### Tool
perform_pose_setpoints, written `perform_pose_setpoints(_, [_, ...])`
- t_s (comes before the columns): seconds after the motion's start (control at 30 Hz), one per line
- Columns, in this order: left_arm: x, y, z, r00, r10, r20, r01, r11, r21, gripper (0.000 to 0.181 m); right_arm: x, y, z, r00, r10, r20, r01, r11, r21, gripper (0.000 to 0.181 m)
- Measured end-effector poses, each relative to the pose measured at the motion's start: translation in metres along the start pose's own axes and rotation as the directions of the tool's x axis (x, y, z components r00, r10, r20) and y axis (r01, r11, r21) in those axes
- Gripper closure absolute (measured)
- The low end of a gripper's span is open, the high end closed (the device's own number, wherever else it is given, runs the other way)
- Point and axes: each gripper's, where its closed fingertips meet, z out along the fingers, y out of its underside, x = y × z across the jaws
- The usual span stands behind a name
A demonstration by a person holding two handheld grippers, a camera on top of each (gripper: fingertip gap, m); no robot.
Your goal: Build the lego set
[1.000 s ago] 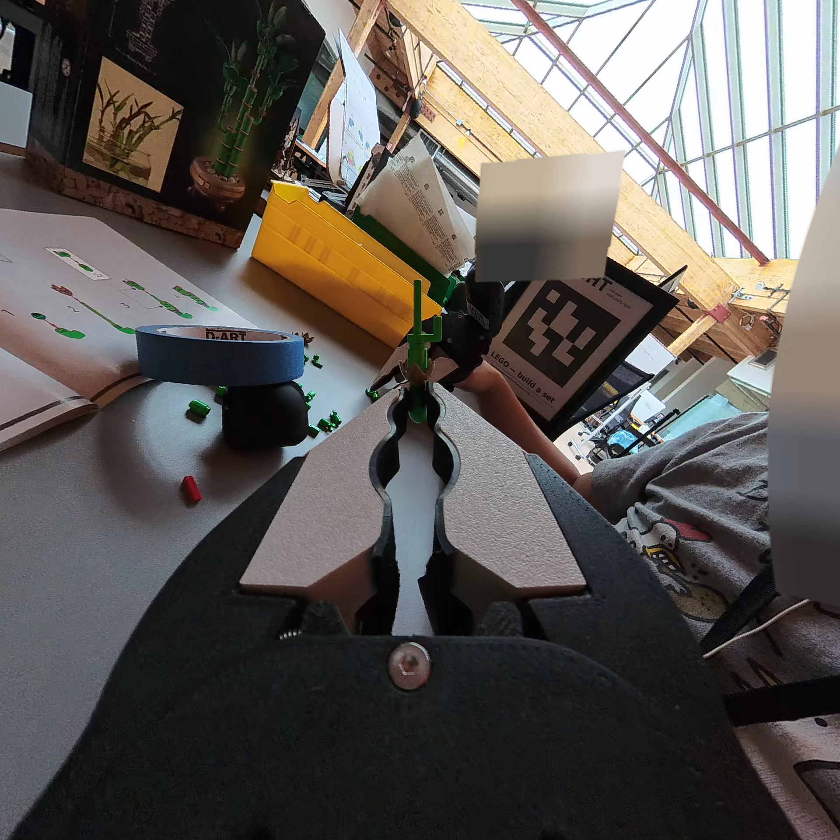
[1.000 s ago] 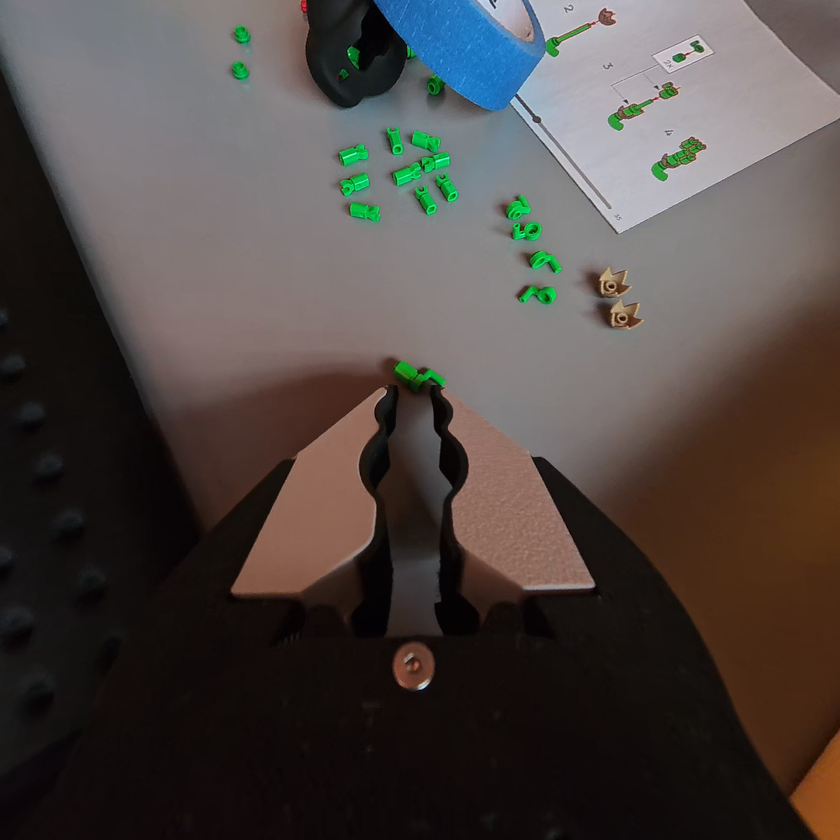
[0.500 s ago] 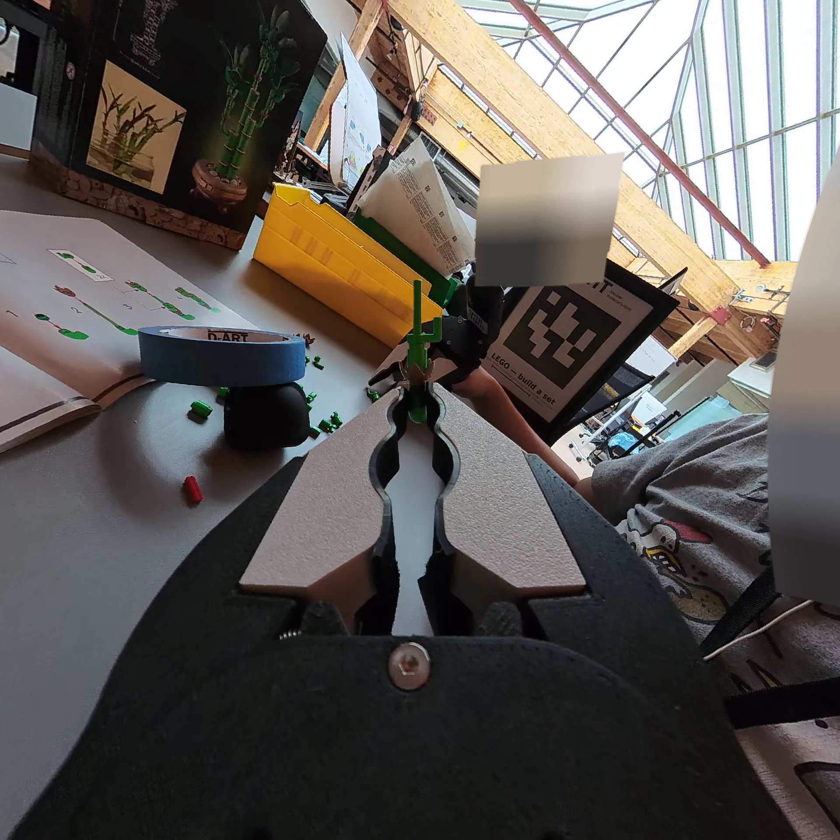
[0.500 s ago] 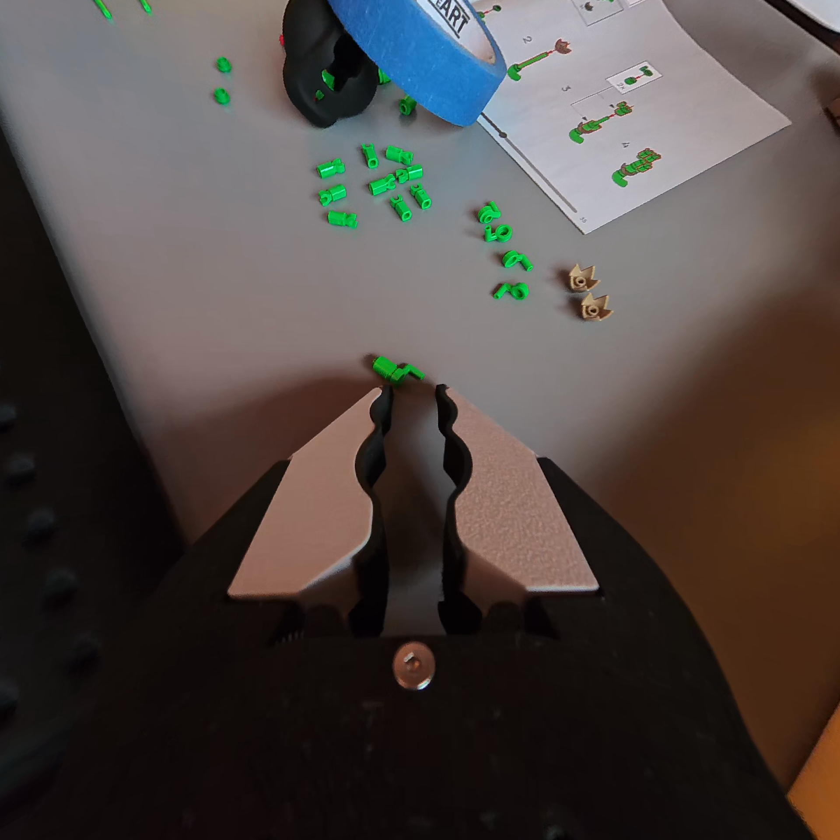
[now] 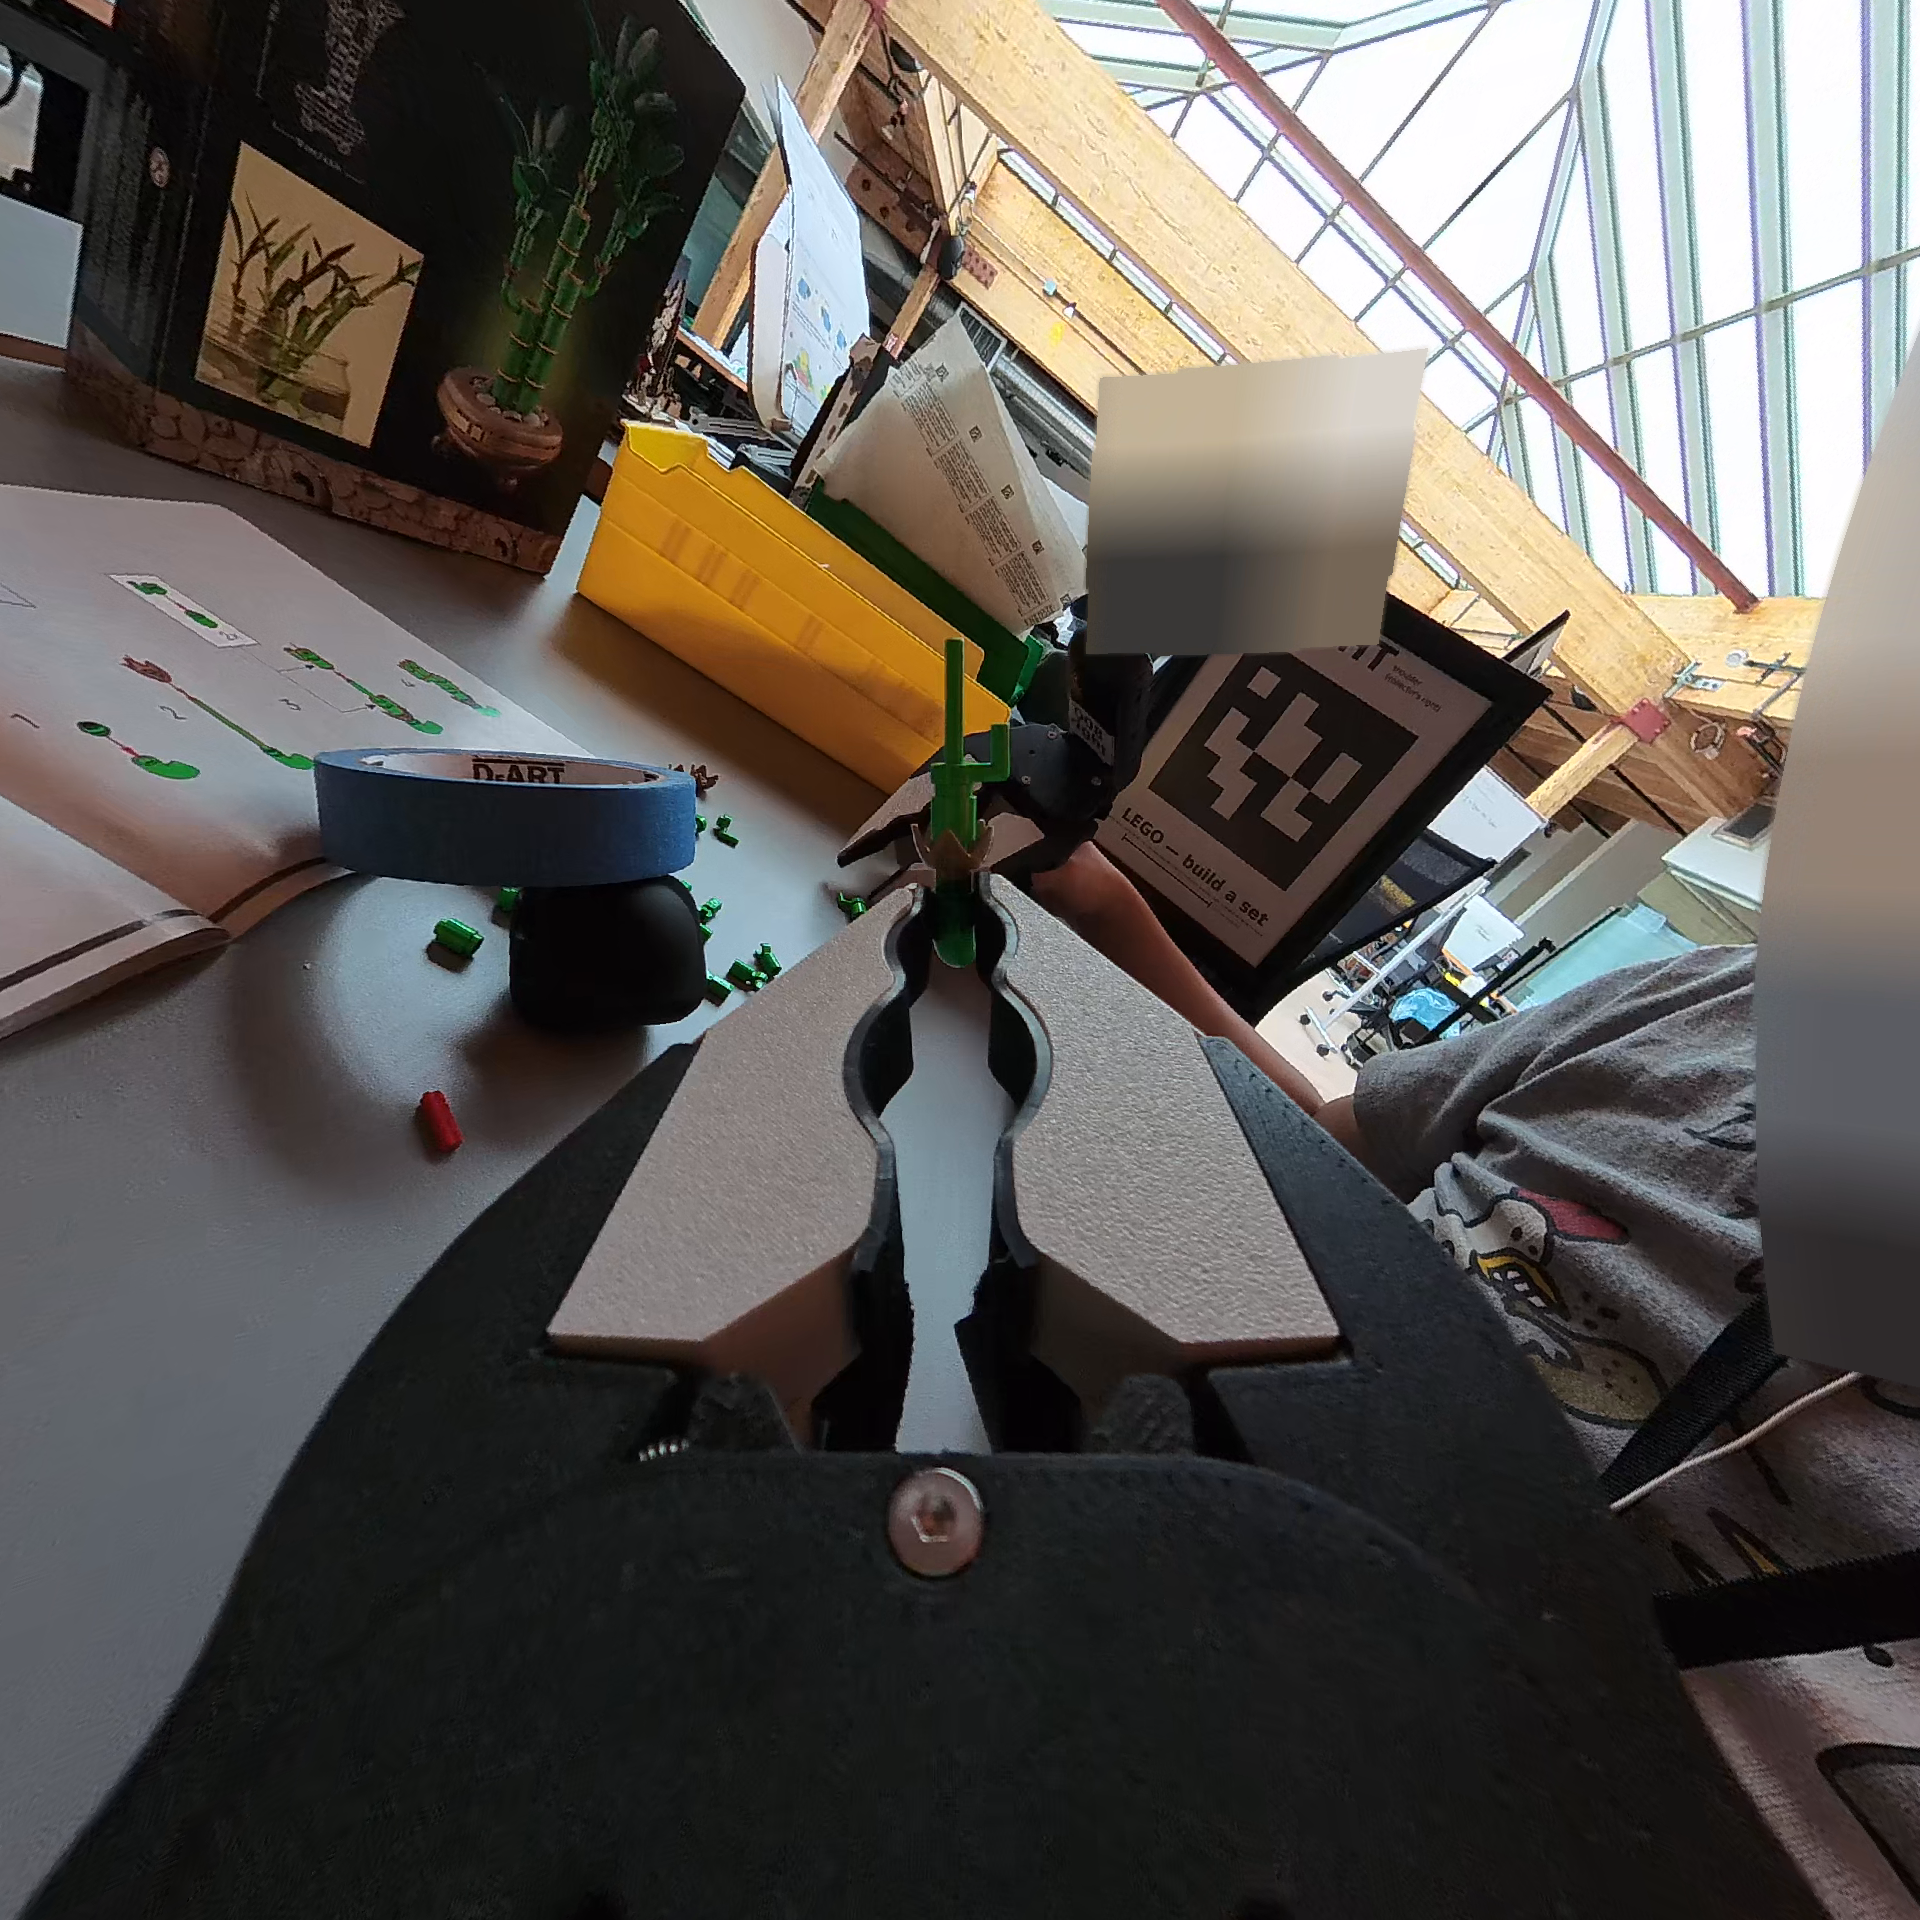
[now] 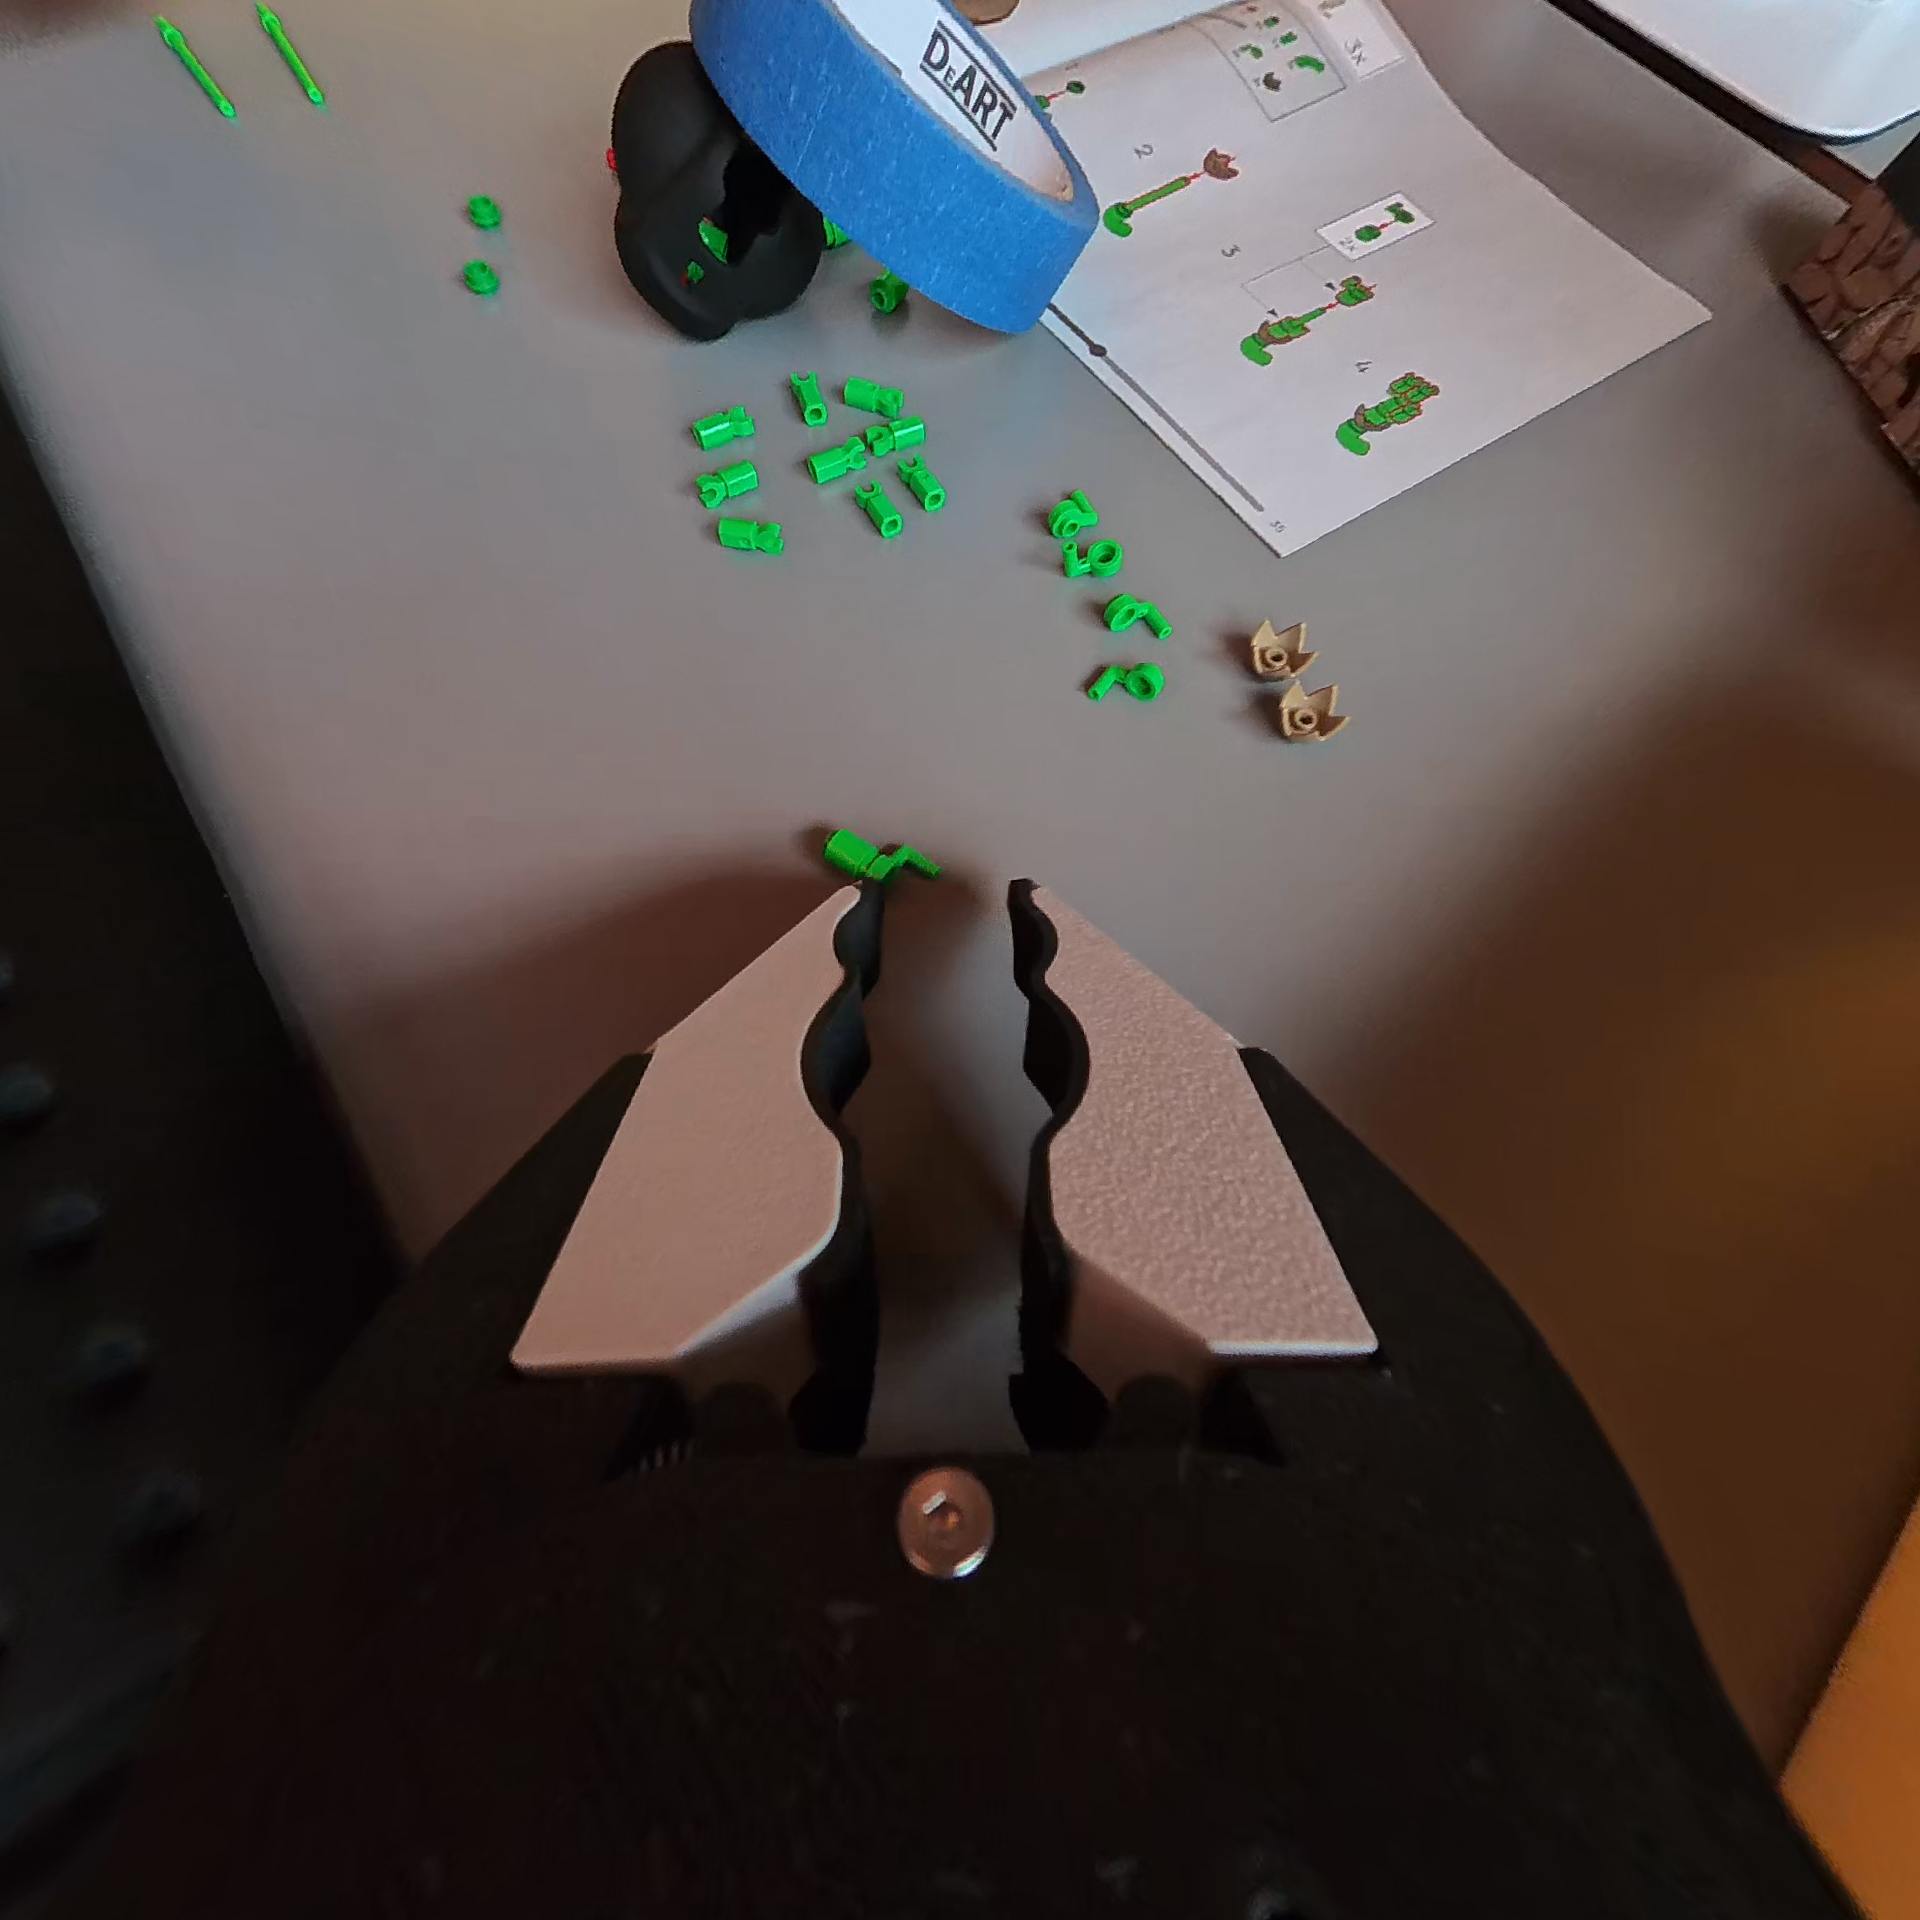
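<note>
The left claw [image 5: 951,914] is clamped on the base of a green stem assembly [image 5: 958,810], holding it upright and clear of the desk [image 5: 208,1195], prob. so the free top end stays reachable for the next piece. The stem is thin, bright green, w/ a side branch near the top and a tan spiky collar [image 5: 948,854] just above the claw tips.

The right claw [image 6: 943,894] is spread apart w/ nothing in it, low over the desk. A small green clip piece [image 6: 878,854] lies on the desk just beyond its left tip; contact can't be told. Judging from this, it's lining up to pick that piece, approx. the next add-on for the stem.

Other parts are sorted in groups farther out, which seems meant to ease picking: green connectors [image 6: 821,462], curled green pieces [image 6: 1112,587], two tan crown pieces [image 6: 1294,681], two green rods [image 6: 244,62]. A blue tape roll [image 6: 904,177] leans on a black round holder [image 6: 707,239] and weighs down the open instruction booklet [image 6: 1351,343], prob. to keep the page flat.
</note>
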Motion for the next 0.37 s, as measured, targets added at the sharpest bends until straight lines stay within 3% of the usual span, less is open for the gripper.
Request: perform_pose_setpoints(0.37, [-0.0001,-0.0004,-0.0004,1.000,0.000,0.001,0.000,1.000,0.002,0.177,0.0077,-0.0056,-0.0053,0.999,0.010,-0.043,-0.008,0.999,0.052,0.158])
